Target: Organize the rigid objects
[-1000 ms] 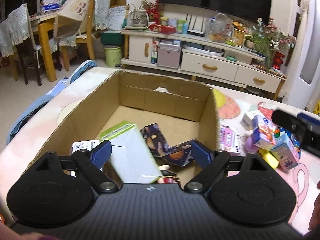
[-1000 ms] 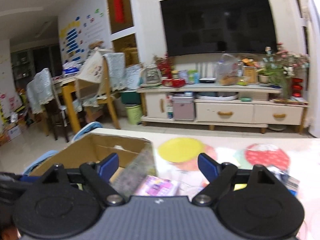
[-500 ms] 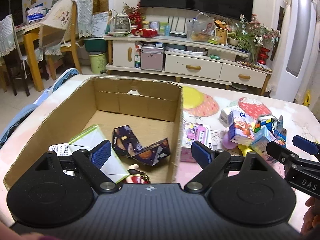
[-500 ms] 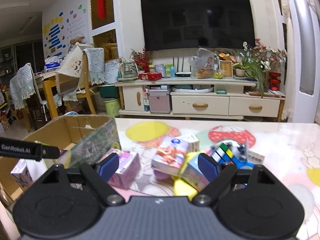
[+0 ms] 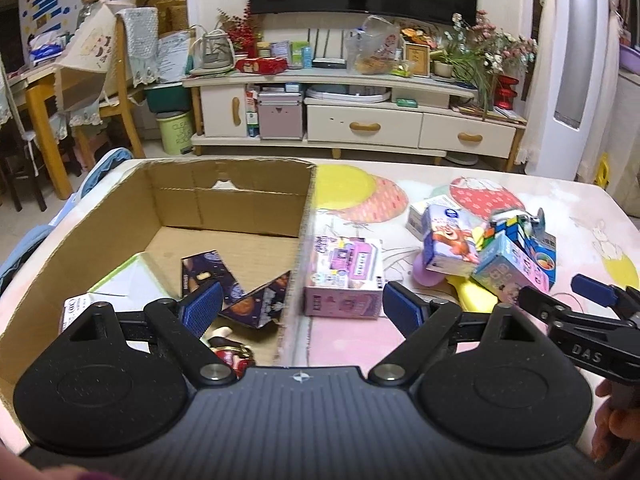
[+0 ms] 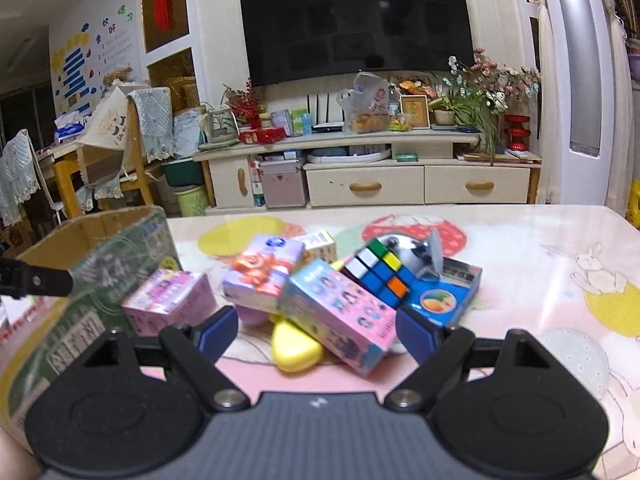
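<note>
An open cardboard box [image 5: 224, 204] stands on the left of the table and holds a dark space-print box [image 5: 236, 292] and a white-green box [image 5: 132, 280]. My left gripper [image 5: 300, 312] hovers open over the box's right wall, holding nothing. To the right, a pink box [image 5: 344, 276] lies beside a pile of a bear-print carton [image 6: 264, 272], a pastel cartoon box [image 6: 340, 316], a Rubik's cube [image 6: 378, 270], a blue fruit box [image 6: 440, 296] and a yellow piece [image 6: 294, 346]. My right gripper [image 6: 316, 332] is open, low in front of the pile, pads either side of the pastel box's near end.
The table [image 6: 540, 240] has a pastel printed cover. Beyond its far edge stand a TV cabinet [image 6: 368, 184] and a television. Wooden chairs [image 5: 108, 92] and another table fill the room at left. A person's hand [image 5: 612, 420] holds the right gripper.
My right gripper has dropped and closed in on the pile, now straddling the pastel box. The left gripper rolled level and swung right, so the cardboard box sits further left in its view.
</note>
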`<move>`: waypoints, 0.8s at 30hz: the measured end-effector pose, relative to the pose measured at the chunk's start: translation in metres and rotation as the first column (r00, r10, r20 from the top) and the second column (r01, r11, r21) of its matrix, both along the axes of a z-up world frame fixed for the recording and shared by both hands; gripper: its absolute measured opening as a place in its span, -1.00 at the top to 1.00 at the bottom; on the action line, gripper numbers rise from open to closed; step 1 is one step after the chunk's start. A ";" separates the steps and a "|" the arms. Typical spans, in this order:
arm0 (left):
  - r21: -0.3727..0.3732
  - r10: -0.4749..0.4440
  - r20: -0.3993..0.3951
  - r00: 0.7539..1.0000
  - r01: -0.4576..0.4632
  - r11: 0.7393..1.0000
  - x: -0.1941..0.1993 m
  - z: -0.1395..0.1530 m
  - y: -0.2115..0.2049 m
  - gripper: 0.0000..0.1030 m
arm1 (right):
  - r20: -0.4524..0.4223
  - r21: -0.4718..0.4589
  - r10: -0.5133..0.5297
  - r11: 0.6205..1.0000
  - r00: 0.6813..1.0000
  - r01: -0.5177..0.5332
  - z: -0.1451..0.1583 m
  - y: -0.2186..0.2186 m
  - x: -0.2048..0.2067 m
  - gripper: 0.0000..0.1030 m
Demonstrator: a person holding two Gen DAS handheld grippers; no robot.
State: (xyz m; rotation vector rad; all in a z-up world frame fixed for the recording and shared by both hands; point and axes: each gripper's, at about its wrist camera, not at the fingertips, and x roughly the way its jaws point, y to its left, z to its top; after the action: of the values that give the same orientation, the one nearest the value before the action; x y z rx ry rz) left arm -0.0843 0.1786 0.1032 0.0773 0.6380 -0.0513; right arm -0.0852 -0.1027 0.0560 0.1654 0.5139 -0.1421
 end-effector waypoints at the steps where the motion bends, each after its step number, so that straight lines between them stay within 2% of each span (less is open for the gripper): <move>1: 0.005 -0.006 0.001 1.000 0.006 1.000 0.000 -0.001 -0.001 -1.00 | -0.002 0.001 0.002 1.000 1.000 -0.002 -0.002 -0.003 0.000 -0.67; 10: 0.024 -0.053 0.002 0.999 0.053 0.998 -0.002 -0.005 -0.014 -1.00 | -0.028 0.033 0.062 0.998 0.998 -0.061 -0.019 -0.036 0.016 -0.67; 19: 0.007 -0.080 0.016 0.997 0.080 0.997 0.003 -0.006 -0.026 -1.00 | -0.071 0.135 0.149 0.981 0.986 -0.138 -0.035 -0.062 0.039 -0.66; 22: 0.006 -0.086 0.019 0.996 0.086 0.996 0.006 -0.007 -0.029 -1.00 | -0.079 0.159 0.195 0.971 0.978 -0.181 -0.035 -0.064 0.039 -0.34; 24: 0.010 -0.089 0.023 0.996 0.089 0.996 0.007 -0.008 -0.032 -1.00 | -0.088 0.146 0.208 0.970 0.974 -0.194 -0.032 -0.063 0.037 -0.24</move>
State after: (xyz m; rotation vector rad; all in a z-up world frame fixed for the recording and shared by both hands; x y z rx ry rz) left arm -0.0772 0.1467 0.0956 0.1146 0.6111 -0.1335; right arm -0.0482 -0.1654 0.0236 0.2395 0.6404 0.0840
